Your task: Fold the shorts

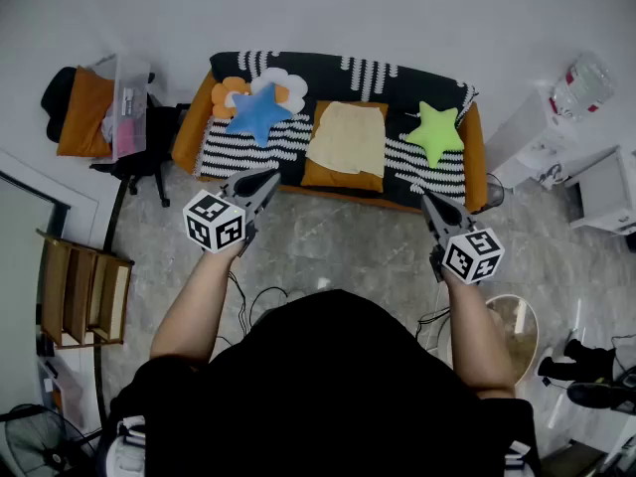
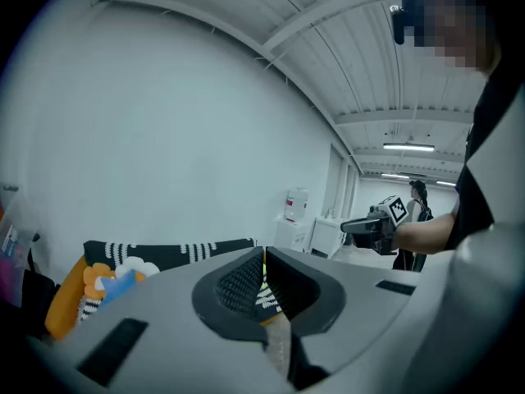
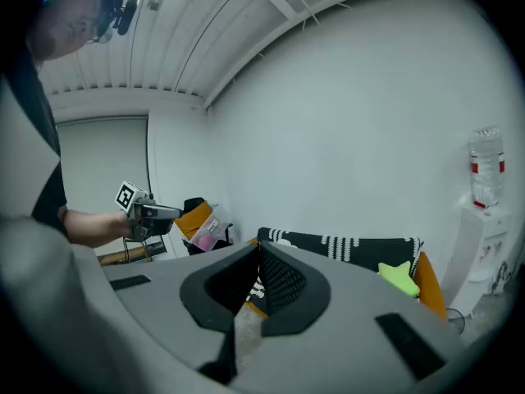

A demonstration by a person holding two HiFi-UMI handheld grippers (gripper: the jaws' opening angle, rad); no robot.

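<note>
Yellow shorts (image 1: 347, 137) on the sofa (image 1: 189, 125) show clearly only in the head view.

Ahead of your left gripper (image 1: 270, 177) and right gripper (image 1: 419, 195): orange sofa (image 1: 189, 127), black-white striped throw (image 1: 397, 73) over it, backed on plain white wall (image 1: 348, 8). Beneath both: grey marbled floor (image 1: 338, 241). Left of left gripper: black chair (image 1: 144, 159), wooden rack (image 1: 84, 291). Right of right gripper: water dispenser (image 1: 578, 87), white cabinet (image 1: 608, 192). Overhead: ribbed white ceiling (image 2: 344, 48), strip light (image 2: 408, 147).
</note>
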